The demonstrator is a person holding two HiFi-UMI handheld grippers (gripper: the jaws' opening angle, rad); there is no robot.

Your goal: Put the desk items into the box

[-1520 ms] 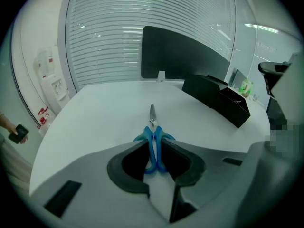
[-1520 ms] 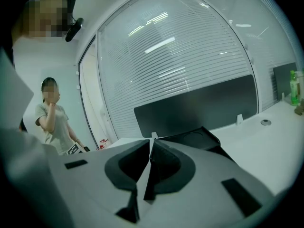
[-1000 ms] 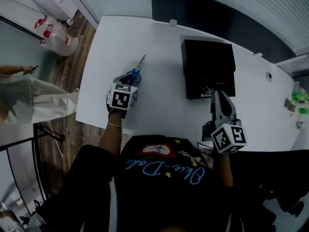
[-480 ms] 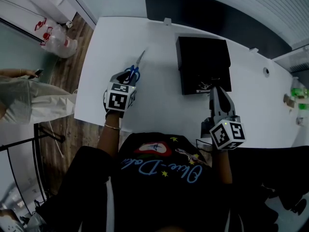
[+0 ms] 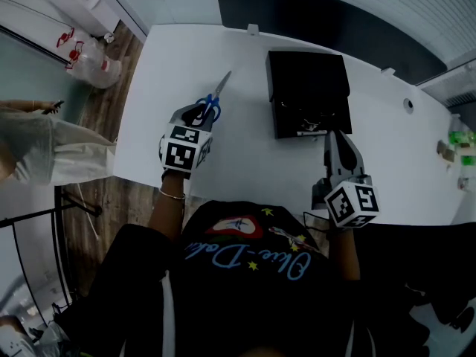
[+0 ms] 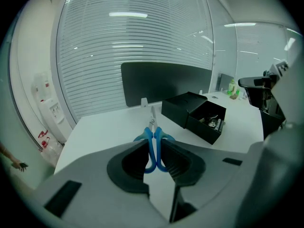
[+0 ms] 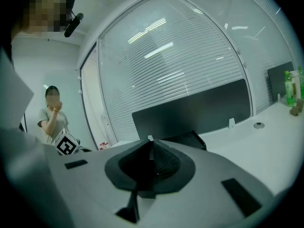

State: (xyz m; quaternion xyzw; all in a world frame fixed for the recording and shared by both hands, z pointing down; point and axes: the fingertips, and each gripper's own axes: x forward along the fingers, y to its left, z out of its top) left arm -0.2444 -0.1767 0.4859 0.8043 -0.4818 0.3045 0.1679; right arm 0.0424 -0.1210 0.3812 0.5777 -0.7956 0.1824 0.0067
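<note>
Left gripper [image 5: 199, 114]: jaws closed on the blue handle loops of a pair of scissors [image 5: 216, 97]. In the left gripper view the two loops are seen pinched side by side between the pads, with the metal blades shut and pointing straight ahead, away from the person. Whether the blade tip clears the desk cannot be told.

Scissors are placed over the left half of the white desk [image 5: 245, 162], well apart from the box and to its left.

Box [image 5: 308, 88]: black, set on the desk near its far edge, in front of a dark partition [image 5: 297, 10]. Its near part is open, and small items are seen lying inside, among them something metallic; they are too small to name.

Right gripper [image 5: 334, 138]: jaws brought together, nothing between them. It is held just on the person's side of the box, pointed toward it and close to level. No contact with the box can be made out.

Elsewhere:
- green bottles [image 5: 462, 153] are noted at the desk's far right
- a plastic bag [image 5: 93, 59] is noted on the wooden floor to the left
- a second person [image 7: 53, 114] is seen standing in the background of the right gripper view
</note>
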